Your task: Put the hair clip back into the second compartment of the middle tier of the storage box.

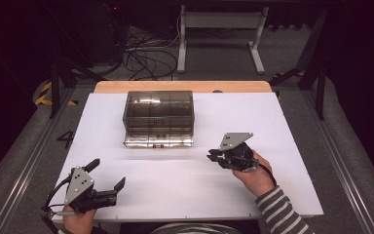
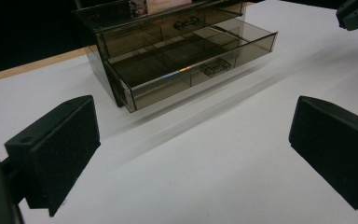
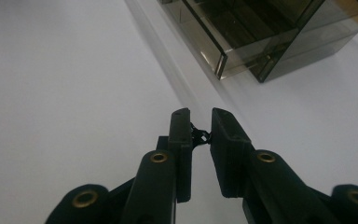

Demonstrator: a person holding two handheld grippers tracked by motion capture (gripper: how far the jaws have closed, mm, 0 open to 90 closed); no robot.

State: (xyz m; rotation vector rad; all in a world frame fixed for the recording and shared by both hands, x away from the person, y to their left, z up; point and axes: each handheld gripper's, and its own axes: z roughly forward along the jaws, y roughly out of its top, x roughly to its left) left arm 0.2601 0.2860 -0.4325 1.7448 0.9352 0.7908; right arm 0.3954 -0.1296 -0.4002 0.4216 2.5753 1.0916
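Lower drawer [image 2: 191, 70] of smoky organizer box [image 1: 158, 118] already pulled out. Right gripper [image 3: 200, 128] pinches small dark item [image 3: 199, 136], not yet dropped in; left gripper [image 2: 191, 154] wide open, empty.

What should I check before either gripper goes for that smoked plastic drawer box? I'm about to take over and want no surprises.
1. Lower drawer pulled out: ok, it juts forward of the drawer box.
2. Upper drawer pushed in: ok, it sits further back than the lower one.
3. Left gripper open: ok, jaws wide apart, nothing between them.
4. Right gripper empty: cannot tell, jaws nearly together with something small and dark in the gap.
5. Both grippers apart from the box: ok, bare table lies between.
6. Drawer contents: cannot tell, the compartments look empty through the tinted plastic.
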